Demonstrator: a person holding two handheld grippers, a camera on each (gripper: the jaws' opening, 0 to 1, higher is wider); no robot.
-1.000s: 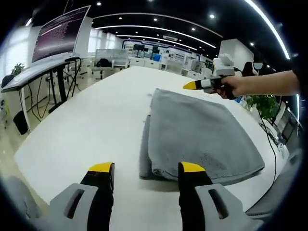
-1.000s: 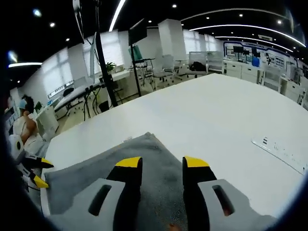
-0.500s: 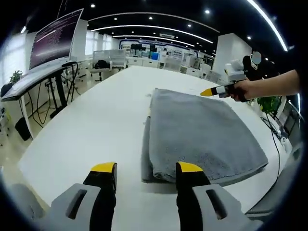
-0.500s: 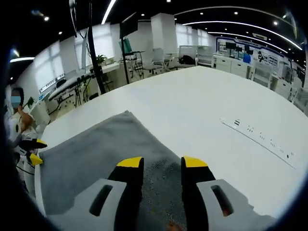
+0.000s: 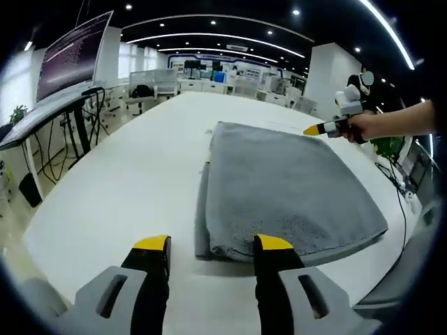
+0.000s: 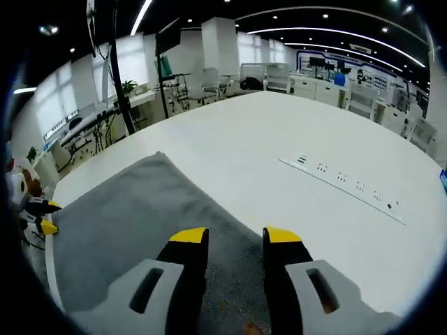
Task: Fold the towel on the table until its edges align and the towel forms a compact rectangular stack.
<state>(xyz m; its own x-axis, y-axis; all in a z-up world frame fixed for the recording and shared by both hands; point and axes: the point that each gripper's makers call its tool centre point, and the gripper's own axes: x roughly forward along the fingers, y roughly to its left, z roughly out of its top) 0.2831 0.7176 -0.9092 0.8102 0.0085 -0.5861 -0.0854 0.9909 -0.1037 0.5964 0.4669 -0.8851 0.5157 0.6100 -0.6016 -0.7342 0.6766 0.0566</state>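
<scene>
The folded gray towel lies on the white table. Both hand-held grippers, left and right, gape, holding nothing. The monitor's writing is too small to read.

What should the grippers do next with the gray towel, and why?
Probably lower the left gripper to the towel edge just ahead of it and pinch it for another fold. The towel lies folded in layers on the white table, yet still broad, and both grippers look open and empty.
</scene>
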